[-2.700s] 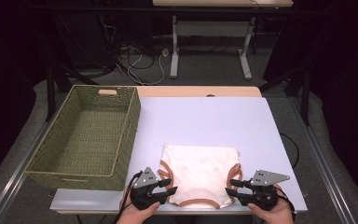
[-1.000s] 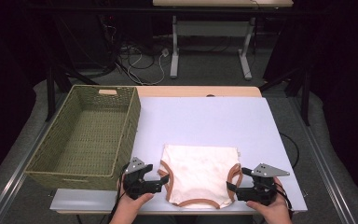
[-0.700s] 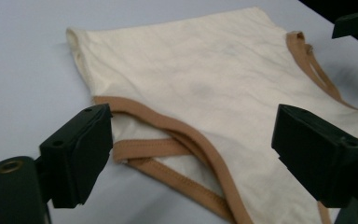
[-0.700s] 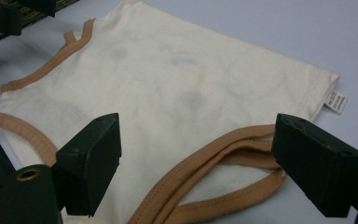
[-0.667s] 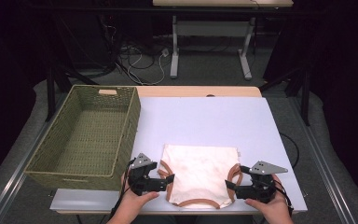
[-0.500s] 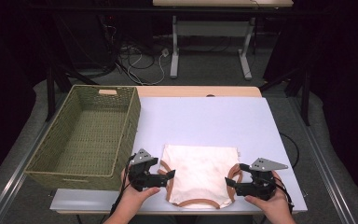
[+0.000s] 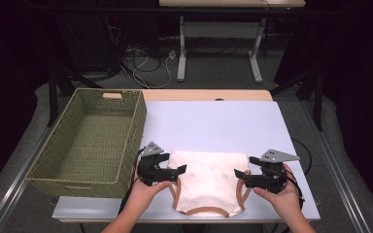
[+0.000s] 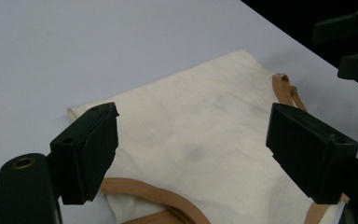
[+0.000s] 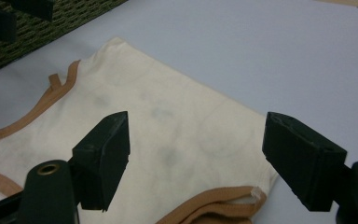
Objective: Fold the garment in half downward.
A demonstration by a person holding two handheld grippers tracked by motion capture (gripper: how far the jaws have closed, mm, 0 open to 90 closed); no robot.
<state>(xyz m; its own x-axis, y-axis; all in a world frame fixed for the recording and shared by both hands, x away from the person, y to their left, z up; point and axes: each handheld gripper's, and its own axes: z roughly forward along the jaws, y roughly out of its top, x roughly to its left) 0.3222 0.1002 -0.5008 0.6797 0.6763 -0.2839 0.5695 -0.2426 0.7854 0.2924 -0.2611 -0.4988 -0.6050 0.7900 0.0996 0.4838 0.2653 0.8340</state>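
Here a cream cloth top [image 7: 209,182] with tan ribbed trim lies folded flat into a rough square on the near part of the pale, smooth table [image 7: 213,126], between the two hand-held tools. Its fabric looks soft and faintly smudged in grey. The left gripper [image 7: 175,172] sits at the top's left edge and the right gripper [image 7: 240,177] at its right edge; both have blocky black jaws standing apart with nothing pinched between them, and the right one's jaws have just been closing a little, with only the cloth below them.

To the left stands a rectangular woven basket [image 7: 90,138] of olive-green wicker, with a handle slot in its far wall; its inside holds nothing.

The near hem of the top is partly covered by the person's hands, and the folded-under layers cannot be made out.
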